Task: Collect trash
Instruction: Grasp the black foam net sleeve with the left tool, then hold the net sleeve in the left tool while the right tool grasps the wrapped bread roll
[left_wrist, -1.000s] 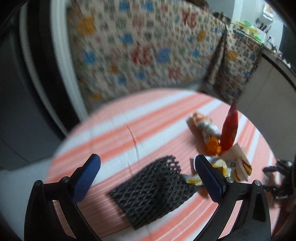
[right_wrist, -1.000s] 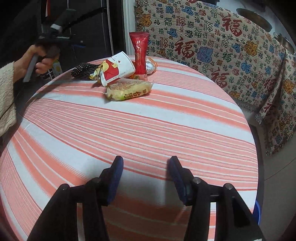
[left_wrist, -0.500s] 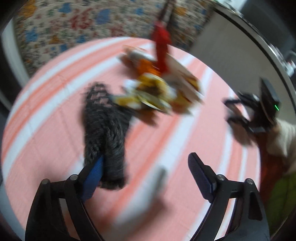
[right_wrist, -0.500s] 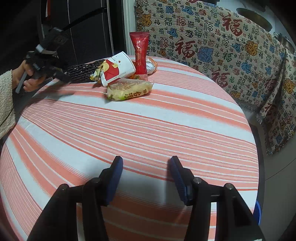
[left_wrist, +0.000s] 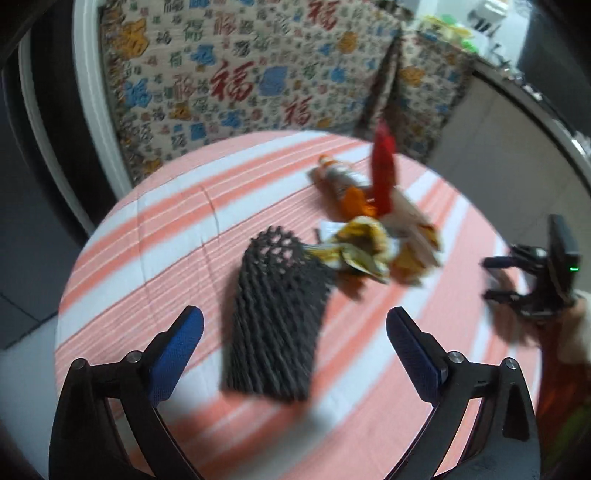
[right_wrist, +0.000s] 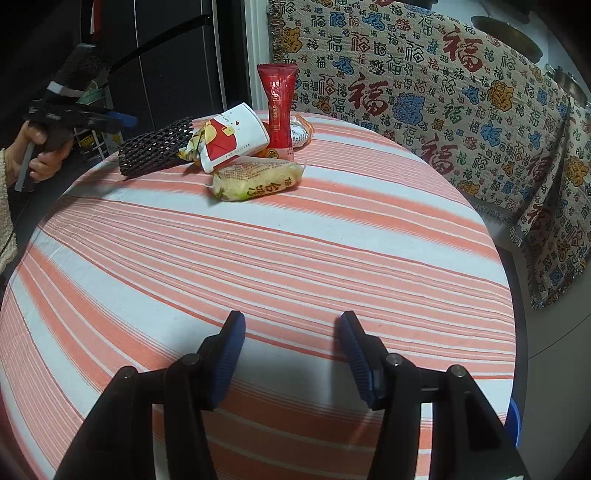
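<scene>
Left gripper (left_wrist: 294, 325) above black mesh sleeve (left_wrist: 277, 314)

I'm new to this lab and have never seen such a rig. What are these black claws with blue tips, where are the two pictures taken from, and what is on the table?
Each claw is a hand-held gripper with a fisheye camera looking along its fingers. One picture comes from the left gripper, the other from the right gripper. Both are open and hold nothing. On the striped tablecloth lies the trash: a black foam net, right before the left gripper, a red sachet standing upright, a white and red wrapper, and a yellow packet. In the right view you also see the left gripper, held in a hand.
</scene>
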